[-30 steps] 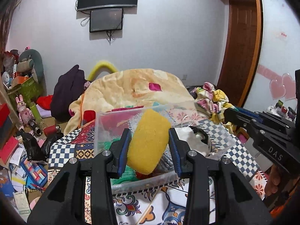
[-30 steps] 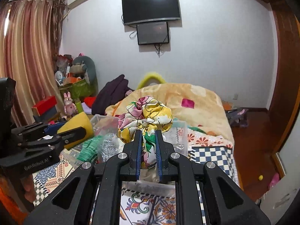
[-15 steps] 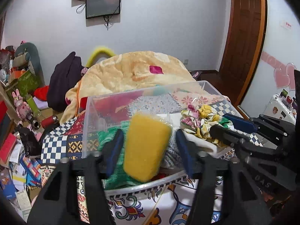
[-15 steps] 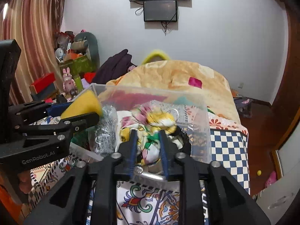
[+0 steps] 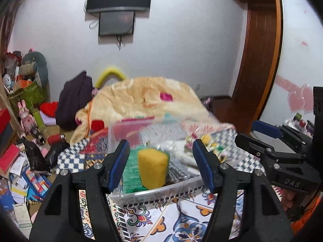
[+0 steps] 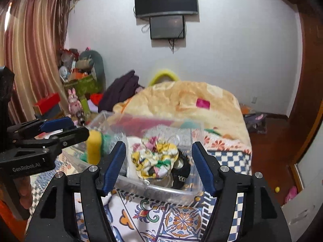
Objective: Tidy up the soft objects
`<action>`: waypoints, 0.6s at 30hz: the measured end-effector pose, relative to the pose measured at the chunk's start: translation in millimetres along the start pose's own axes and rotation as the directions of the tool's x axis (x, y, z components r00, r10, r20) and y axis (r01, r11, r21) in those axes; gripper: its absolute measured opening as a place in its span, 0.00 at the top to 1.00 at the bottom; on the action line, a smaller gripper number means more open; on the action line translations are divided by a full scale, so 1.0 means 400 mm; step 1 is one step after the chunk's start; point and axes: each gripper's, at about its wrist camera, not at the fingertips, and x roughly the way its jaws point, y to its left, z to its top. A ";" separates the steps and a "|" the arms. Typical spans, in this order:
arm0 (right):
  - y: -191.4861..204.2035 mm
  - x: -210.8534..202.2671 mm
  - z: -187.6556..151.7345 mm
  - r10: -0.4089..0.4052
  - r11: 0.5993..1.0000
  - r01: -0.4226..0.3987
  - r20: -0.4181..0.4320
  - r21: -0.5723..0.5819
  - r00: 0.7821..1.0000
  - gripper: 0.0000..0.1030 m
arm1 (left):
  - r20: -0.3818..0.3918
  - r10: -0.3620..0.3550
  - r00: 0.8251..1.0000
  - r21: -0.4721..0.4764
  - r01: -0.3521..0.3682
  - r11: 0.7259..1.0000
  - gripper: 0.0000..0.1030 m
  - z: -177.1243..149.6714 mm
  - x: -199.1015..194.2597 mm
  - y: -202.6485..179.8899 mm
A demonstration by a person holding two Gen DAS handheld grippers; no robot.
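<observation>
I am holding my left gripper [image 5: 161, 161] with its fingers [image 5: 119, 161] spread wide apart, gripping nothing, and the sponge [image 5: 153, 168] is sitting between them in the view but clear of both, standing on end inside the bin [image 5: 141, 191] at its near left side. Green cloth [image 5: 132, 173] is lying just beside the sponge on its left, and crinkled clear plastic is showing on its right. My right gripper [image 6: 159, 164] is likewise standing open, its blue fingers [image 6: 201, 167] wide of the scarf [image 6: 155, 159], which is resting bunched in the right half of the bin, on top of white fabric and touching a black item [image 6: 182, 171] at its right. The bin is sitting on the bed, on a patterned sheet [image 6: 177, 219] with checkered and floral prints, and a peach blanket [image 5: 145, 100] is heaped behind it. From the right wrist view I am seeing the left gripper off to the left with the sponge just past its tips; from the left wrist view the right gripper is reaching in from the right edge. A dark screen [image 6: 166, 0] is hanging on the far wall, and clutter is piling up on the floor at the left.
</observation>
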 end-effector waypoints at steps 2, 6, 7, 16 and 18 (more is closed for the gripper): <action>0.002 -0.038 0.015 0.005 1.000 -0.005 0.039 -0.001 0.999 0.37 | 0.048 -0.005 0.999 0.005 0.005 1.000 0.38 0.017 -0.050 -0.008; 0.012 -0.104 0.039 0.013 1.000 -0.012 0.115 -0.008 0.993 0.37 | 0.121 -0.021 0.992 0.028 0.018 0.999 0.30 0.043 -0.129 -0.029; 0.017 -0.122 0.047 0.012 1.000 -0.011 0.135 -0.011 0.991 0.37 | 0.141 -0.021 0.990 0.032 0.016 0.999 0.29 0.047 -0.147 -0.035; 0.033 -0.259 0.068 0.020 1.000 -0.015 0.266 -0.022 0.964 0.24 | 0.267 -0.032 0.963 0.048 0.020 0.999 0.16 0.070 -0.299 -0.070; 0.033 -0.277 0.071 0.024 1.000 -0.019 0.280 -0.022 0.960 0.20 | 0.284 -0.031 0.958 0.054 0.017 0.998 0.11 0.069 -0.323 -0.076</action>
